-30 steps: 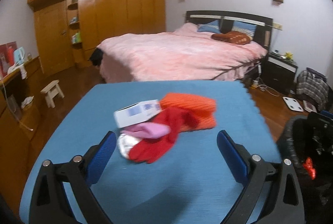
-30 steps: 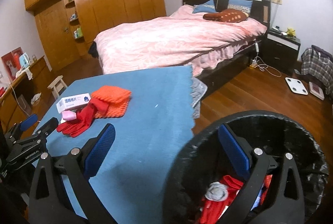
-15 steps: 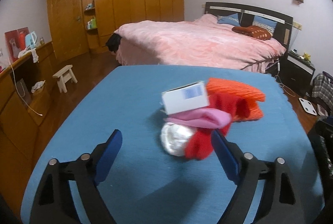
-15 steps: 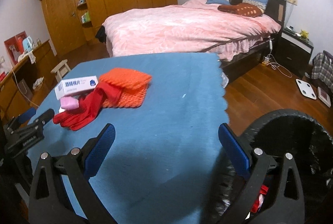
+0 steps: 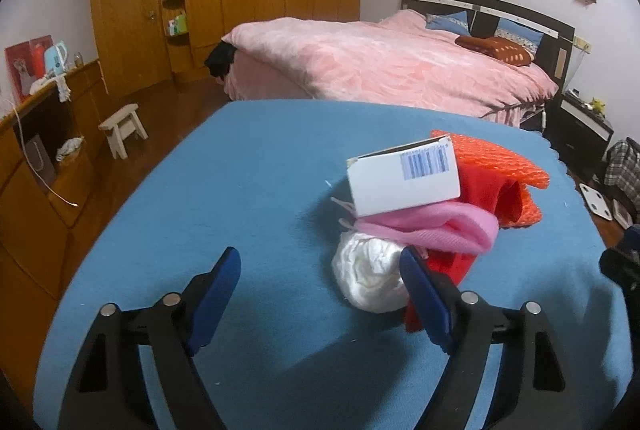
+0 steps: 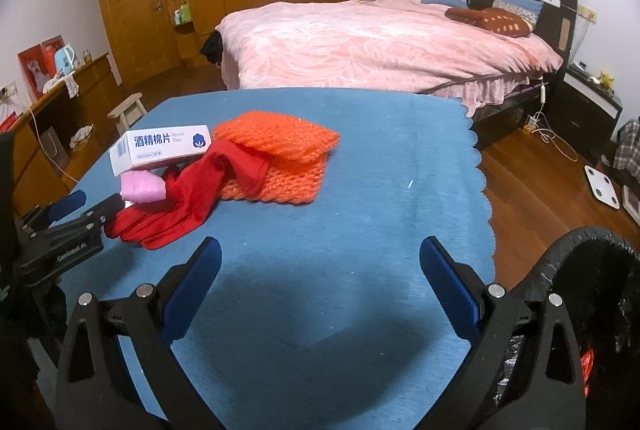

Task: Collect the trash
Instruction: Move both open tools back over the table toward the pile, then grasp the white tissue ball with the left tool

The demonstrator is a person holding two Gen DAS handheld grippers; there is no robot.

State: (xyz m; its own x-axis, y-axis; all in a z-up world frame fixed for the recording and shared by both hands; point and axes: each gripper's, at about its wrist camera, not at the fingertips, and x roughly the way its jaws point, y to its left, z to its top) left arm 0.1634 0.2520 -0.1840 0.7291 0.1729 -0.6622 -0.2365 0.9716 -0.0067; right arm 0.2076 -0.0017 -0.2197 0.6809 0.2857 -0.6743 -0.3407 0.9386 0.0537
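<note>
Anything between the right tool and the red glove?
Nothing. In the right wrist view, only bare blue tablecloth lies between the open right tool and the red glove. The left tool sits at the glove's far side.

You are looking at a table under a blue cloth [image 6: 360, 190]. Lying on it together are an orange knitted piece [image 6: 280, 150], a red glove [image 6: 180, 202], a crumpled white wad [image 5: 368, 278], a pink item [image 5: 440, 226] and a white box [image 6: 160, 146] resting atop them.
</note>
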